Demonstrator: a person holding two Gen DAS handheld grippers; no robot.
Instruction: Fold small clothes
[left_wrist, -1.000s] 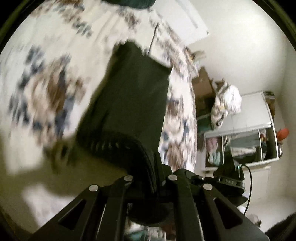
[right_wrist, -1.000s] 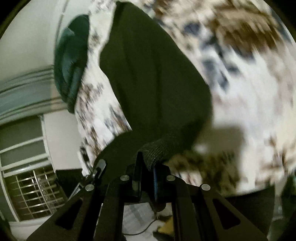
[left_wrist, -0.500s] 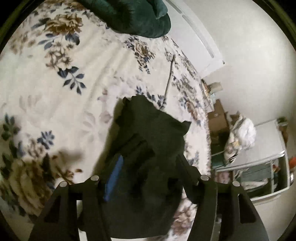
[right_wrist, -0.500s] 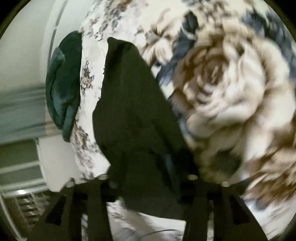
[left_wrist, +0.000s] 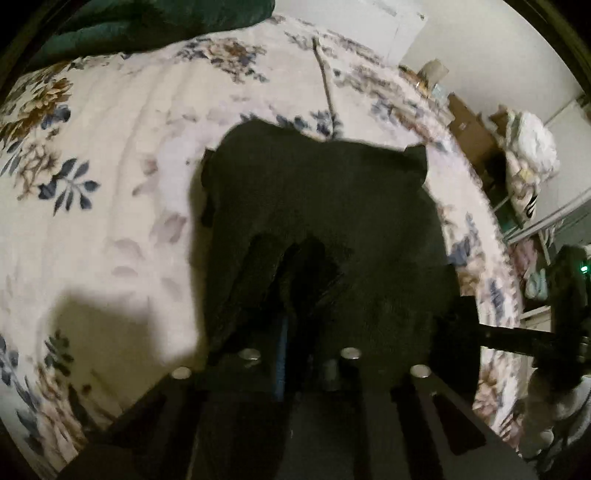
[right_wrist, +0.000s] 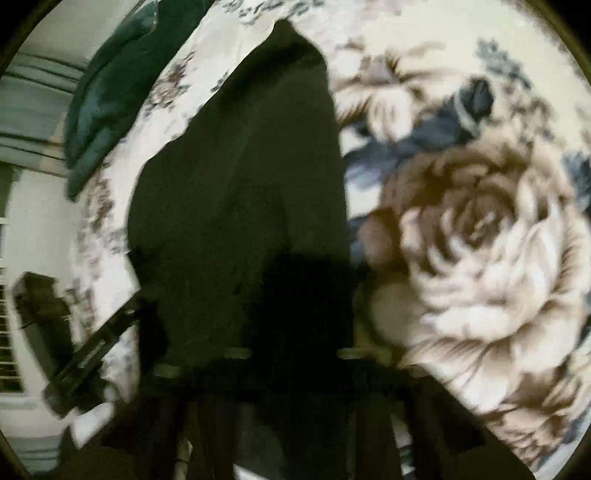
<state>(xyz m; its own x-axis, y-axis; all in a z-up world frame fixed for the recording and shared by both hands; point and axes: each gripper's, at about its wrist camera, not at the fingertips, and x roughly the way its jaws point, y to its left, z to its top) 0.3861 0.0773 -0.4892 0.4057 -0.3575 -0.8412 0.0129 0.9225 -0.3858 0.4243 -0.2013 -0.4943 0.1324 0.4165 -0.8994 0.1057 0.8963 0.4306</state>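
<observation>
- A black garment (left_wrist: 325, 221) is lying flat on a bed covered by a floral bedspread (left_wrist: 110, 166), cream with blue and brown flowers.
- In the left wrist view the garment is spreading away from the camera, its far edge showing two small corners, and its near part is draping over the front of the left gripper (left_wrist: 301, 332).
- The left gripper's fingers are sitting only a little apart, a blue pad showing on one; dark cloth is blurring into them, so I cannot tell whether they are pinching it.
- In the right wrist view the same garment (right_wrist: 240, 184) is running away to a narrow far end, with a large brown rose on the bedspread (right_wrist: 480, 240) to its right.
- The right gripper (right_wrist: 295, 354) is sitting low at the garment's near edge, lost in black blur, so I cannot tell its state.
- A dark green pillow (left_wrist: 147, 26) is resting at the far end of the bed.
- A thin cord (left_wrist: 327, 92) is trailing across the bedspread beyond the garment.
</observation>
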